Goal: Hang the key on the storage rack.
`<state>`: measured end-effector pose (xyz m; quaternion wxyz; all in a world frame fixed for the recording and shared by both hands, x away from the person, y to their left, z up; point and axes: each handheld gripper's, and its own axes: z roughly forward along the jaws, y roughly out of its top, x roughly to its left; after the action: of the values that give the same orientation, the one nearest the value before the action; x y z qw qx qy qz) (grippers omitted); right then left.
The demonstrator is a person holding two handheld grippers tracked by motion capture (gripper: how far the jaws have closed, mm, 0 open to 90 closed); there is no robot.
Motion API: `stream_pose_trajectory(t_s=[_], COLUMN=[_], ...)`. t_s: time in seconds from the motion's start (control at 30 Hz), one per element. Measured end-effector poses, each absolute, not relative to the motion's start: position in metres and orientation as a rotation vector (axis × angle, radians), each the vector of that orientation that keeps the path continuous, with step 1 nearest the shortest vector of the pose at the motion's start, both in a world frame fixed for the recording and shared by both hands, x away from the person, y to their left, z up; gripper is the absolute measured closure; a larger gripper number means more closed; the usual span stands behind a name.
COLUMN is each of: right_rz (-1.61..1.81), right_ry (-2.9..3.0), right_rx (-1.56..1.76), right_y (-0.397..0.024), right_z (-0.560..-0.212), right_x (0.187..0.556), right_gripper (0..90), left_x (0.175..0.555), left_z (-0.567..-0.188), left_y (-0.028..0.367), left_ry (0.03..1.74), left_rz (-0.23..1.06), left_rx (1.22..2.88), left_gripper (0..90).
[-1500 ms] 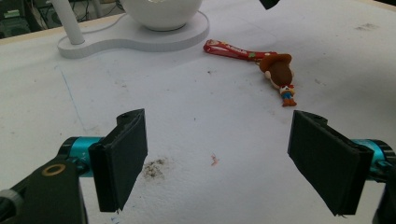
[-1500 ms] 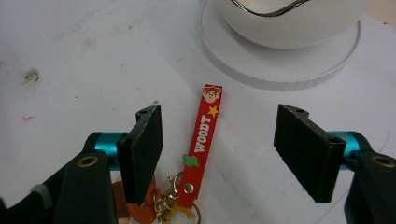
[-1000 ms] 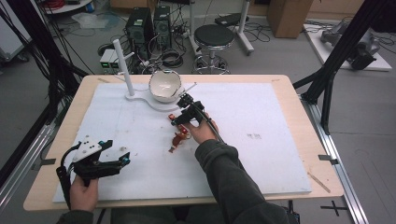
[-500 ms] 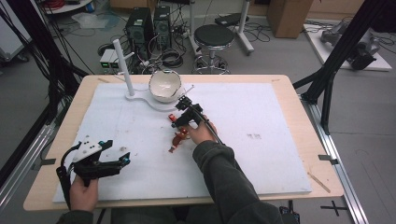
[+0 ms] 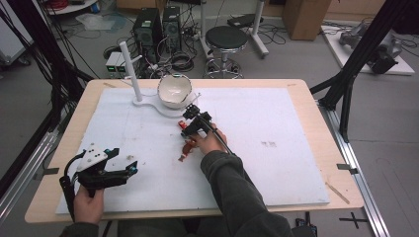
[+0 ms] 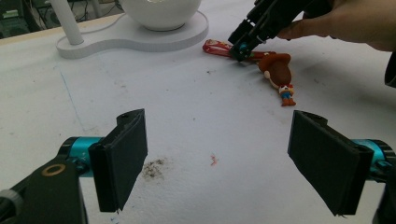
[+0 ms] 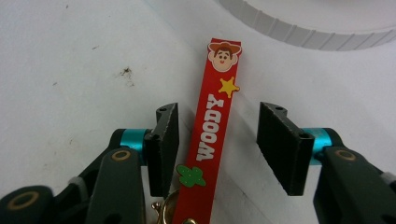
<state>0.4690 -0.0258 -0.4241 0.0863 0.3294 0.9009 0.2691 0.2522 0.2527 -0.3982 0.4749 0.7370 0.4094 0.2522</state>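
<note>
Covering most of the wooden bench [image 5: 306, 89] is a white mat [image 5: 276, 148], marked with a few dirty specks. At its far left stands a white base [image 5: 148, 104] carrying an upright post [image 5: 129, 69] and a white bowl [image 5: 174, 90]. Near the front left corner, the left gripper [image 5: 129, 169] is held low over bare mat, its jaws spread wide apart with nothing between them. Just in front of the base, the right gripper [image 5: 184, 123] points down at the mat, jaws parted on either side of a red strap [image 7: 215, 126] printed "WOODY", without touching it. The strap lies flat, one end near the base. Joined to its other end, a small brown cowboy figure [image 6: 279, 74] lies on the mat beside the right hand [image 5: 210, 142].
</note>
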Motion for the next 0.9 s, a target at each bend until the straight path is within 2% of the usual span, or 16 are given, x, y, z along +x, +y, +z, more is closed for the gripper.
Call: stream_pose_trajectory(t_s=[0.17,0.5,0.9], right_rz=[0.788,0.799,0.832], right_ry=[2.667,2.677,2.698], right_rx=[0.980,0.978,0.976], right_y=[-0.0231,-0.0240,-0.0286], right_z=[-0.4239,-0.4228,-0.4204], right_x=[0.4683,0.4703,0.4717], right_gripper=[53.7,73.1,74.1], left_x=[0.2523,0.2523,0.2523], left_z=[-0.3981,-0.3981,-0.3980], left_y=[0.2528,0.2524,0.2532], left_ry=[1.000,0.999,1.001], left_rz=[0.617,0.617,0.621], left_rx=[1.803,1.804,1.799], left_gripper=[20.4,20.4,20.4])
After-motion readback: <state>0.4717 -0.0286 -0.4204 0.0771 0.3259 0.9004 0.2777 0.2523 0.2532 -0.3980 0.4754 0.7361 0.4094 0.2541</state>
